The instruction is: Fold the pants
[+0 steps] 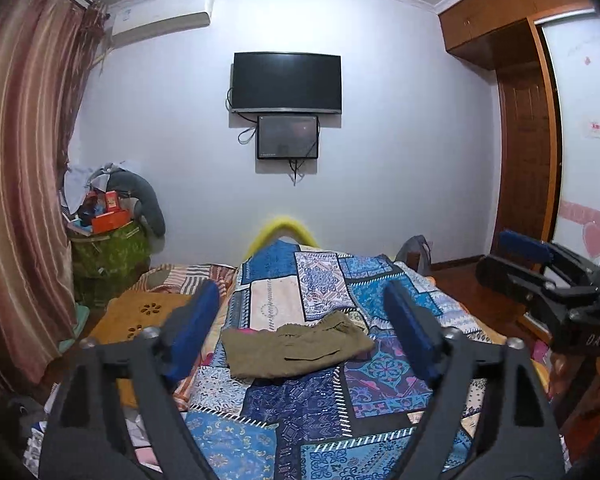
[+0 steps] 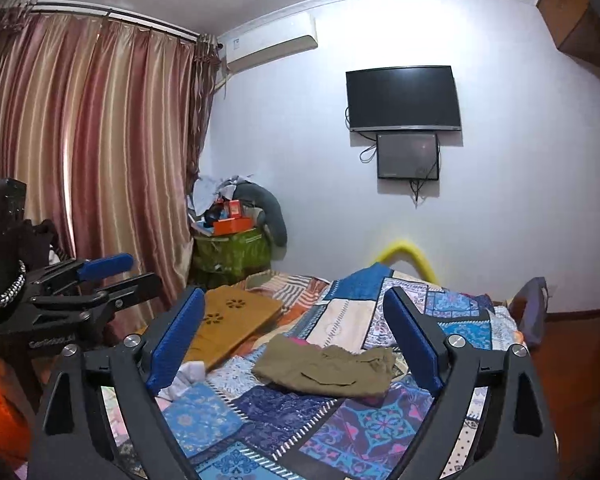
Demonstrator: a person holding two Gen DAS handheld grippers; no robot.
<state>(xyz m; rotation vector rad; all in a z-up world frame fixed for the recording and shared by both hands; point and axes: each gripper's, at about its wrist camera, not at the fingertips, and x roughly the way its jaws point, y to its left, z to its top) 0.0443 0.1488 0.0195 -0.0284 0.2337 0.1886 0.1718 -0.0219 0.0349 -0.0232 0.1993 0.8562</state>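
Note:
Olive-brown pants point(image 1: 296, 346) lie folded in a flat bundle on the blue patchwork quilt point(image 1: 324, 412) on the bed. In the right wrist view the pants point(image 2: 328, 370) lie ahead between the fingers. My left gripper point(image 1: 300, 304) is open and empty, held above and short of the pants. My right gripper point(image 2: 296, 312) is open and empty, also above and short of them. The right gripper shows at the right edge of the left wrist view point(image 1: 516, 258). The left gripper shows at the left of the right wrist view point(image 2: 128, 270).
A yellow-brown board with flower cut-outs point(image 2: 228, 328) lies on the bed left of the quilt. A green basket heaped with boxes point(image 2: 232, 252) stands in the corner by striped curtains point(image 2: 100, 160). A TV point(image 1: 286, 82) hangs on the far wall. A wooden wardrobe point(image 1: 524, 152) stands at right.

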